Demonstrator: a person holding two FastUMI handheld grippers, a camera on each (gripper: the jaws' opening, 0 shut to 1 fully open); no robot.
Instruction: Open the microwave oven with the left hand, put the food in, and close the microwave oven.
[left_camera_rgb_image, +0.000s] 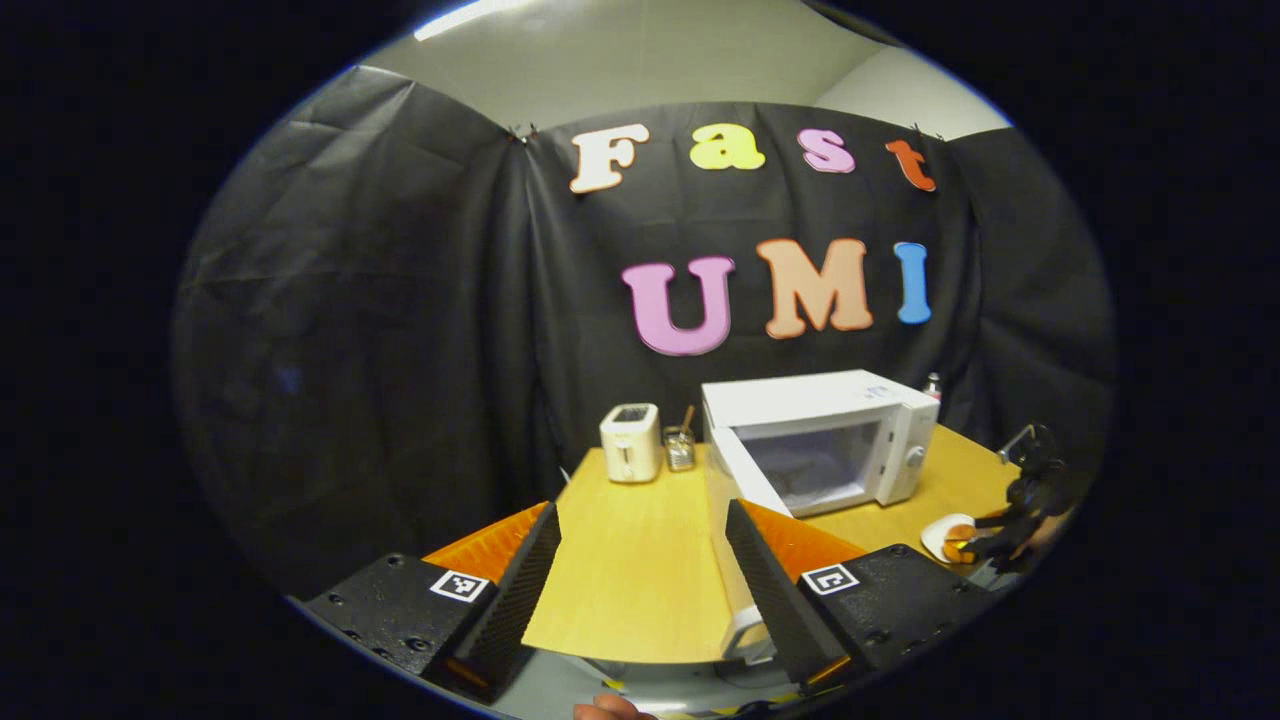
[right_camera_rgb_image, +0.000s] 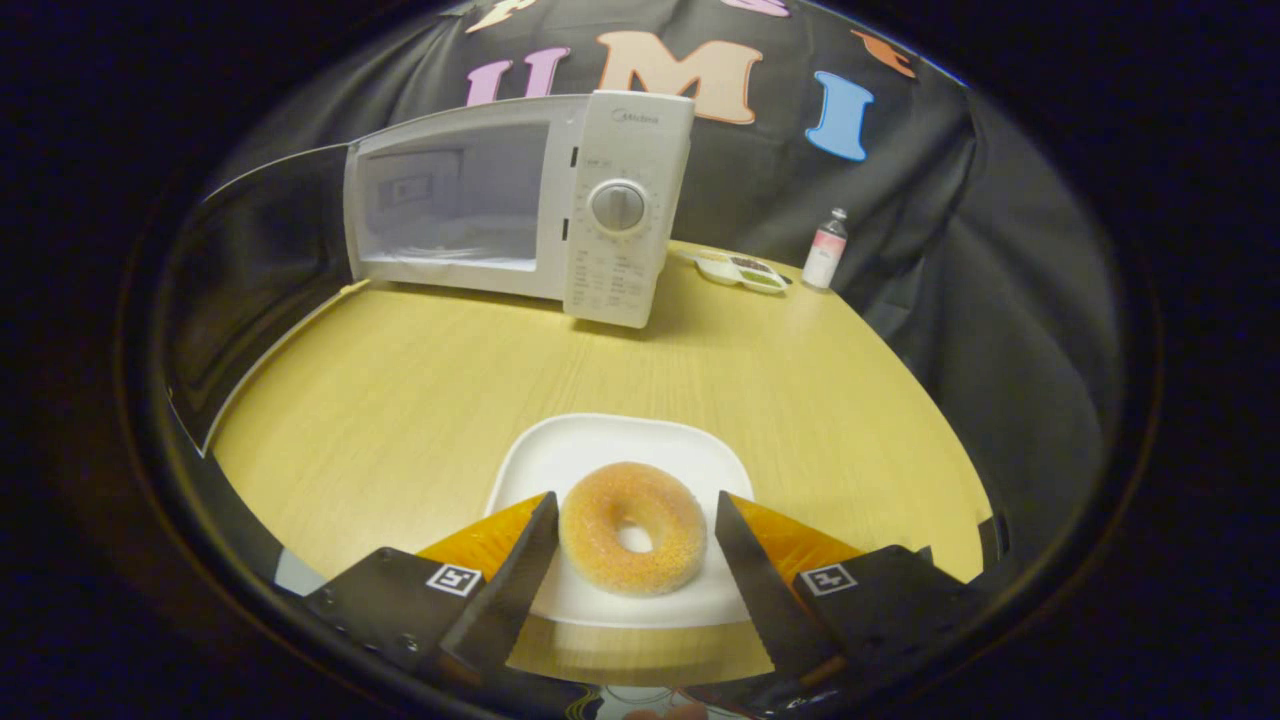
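Donut lies on a white plate, near the front edge of the counter. It sits between the fingers of my right hand-held gripper. Fingers are spread, one on each side of the donut, close to it; I cannot tell whether either one touches. No pinch yet.

Microwave stands at the back of the counter, well apart from the plate. Its door is swung wide open to the left in the right gripper view, and the cavity is bare and lit pale. Control panel with a round dial is on the side of the box nearer the bottle. Behind and beside the microwave: a small tray and a small bottle, standing upright, just beside each other near the back edge.

Left gripper view: my left hand-held gripper is held off the near end of the counter, fingers spread wide, nothing between them. The microwave is farther off, door open toward me. To one side of it stand a toaster and a small glass jar with something sticking out; too small to tell what. At the edge of this view my other hand-held gripper is down at the plate, with the donut just visible as an orange patch.
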